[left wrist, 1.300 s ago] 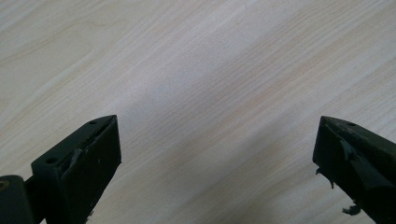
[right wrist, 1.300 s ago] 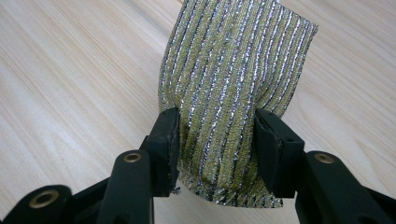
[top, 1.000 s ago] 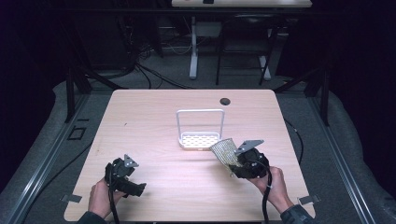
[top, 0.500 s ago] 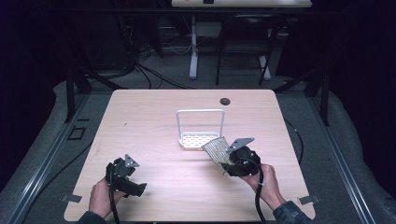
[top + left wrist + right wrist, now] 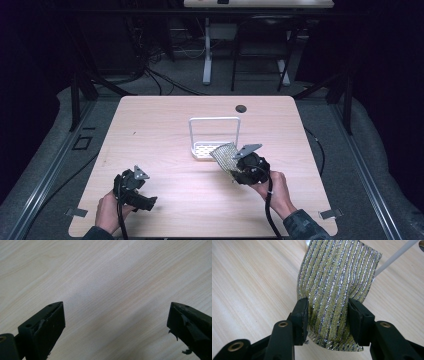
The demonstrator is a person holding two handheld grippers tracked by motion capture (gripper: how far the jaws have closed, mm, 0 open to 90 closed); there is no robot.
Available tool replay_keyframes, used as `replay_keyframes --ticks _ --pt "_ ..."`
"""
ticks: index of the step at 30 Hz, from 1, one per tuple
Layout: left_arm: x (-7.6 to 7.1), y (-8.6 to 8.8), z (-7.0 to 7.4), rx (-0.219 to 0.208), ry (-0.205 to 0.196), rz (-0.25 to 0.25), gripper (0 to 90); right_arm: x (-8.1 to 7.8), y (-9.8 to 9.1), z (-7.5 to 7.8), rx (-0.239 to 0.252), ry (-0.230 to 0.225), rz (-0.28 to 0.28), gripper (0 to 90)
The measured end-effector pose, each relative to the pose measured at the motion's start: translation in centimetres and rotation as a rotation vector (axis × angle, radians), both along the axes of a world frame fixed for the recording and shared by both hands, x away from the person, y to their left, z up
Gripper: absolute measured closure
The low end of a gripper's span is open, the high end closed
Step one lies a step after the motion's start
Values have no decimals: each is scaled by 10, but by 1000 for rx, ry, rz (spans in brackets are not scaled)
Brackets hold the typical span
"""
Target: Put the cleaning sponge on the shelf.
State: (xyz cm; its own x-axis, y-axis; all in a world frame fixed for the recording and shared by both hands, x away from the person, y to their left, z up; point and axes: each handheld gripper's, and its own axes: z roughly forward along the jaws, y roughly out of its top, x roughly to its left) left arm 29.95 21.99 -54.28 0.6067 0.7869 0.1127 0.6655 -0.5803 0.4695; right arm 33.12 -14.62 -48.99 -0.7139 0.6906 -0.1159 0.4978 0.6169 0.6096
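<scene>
The right tongs (image 5: 328, 311) are clamping a scouring pad (image 5: 337, 287), pinching its width so that it bows between the two black jaws. In the high view the pad (image 5: 224, 156) is hanging just above the surface, at the near right corner of a small white rack (image 5: 214, 137) that is standing near the middle of the surface. The step in hand looks like carrying the pad to the rack. The next move probably calls for lifting the pad over the rack's perforated tray, lowering it inside the wire frame, and then easing the grip.

The pad is looking soft and flexible, woven in ribbed stripes of dull gold and glittering silver thread, roughly rectangular. The rack is showing thin white rods bent into an upright loop over a flat, hole-dotted base. The surface (image 5: 165, 130) is pale wood grain, smooth and matte.

The left tongs (image 5: 115, 322) are standing wide and holding nothing, near the surface's near left corner.
</scene>
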Motion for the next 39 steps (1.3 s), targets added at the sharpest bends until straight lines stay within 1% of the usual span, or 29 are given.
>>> replay_keyframes --ticks 13,19,26,28,34,39 --pt "1 -2 0 2 2 -9 15 17 16 -7 2 2 -2 539" --pt "1 -3 -1 -1 3 -9 16 24 23 -9 -6 -7 -4 538" --pt "2 -4 -1 3 4 -13 16 36 29 -15 0 -14 -24 537" --pt "2 -4 -1 4 6 -15 16 40 31 -16 -9 -27 -26 537" --pt "2 -4 -2 4 10 -15 17 51 36 -20 -8 -19 -41 534" --pt "3 -4 -2 7 13 -20 17 58 41 -21 2 -19 -49 532"
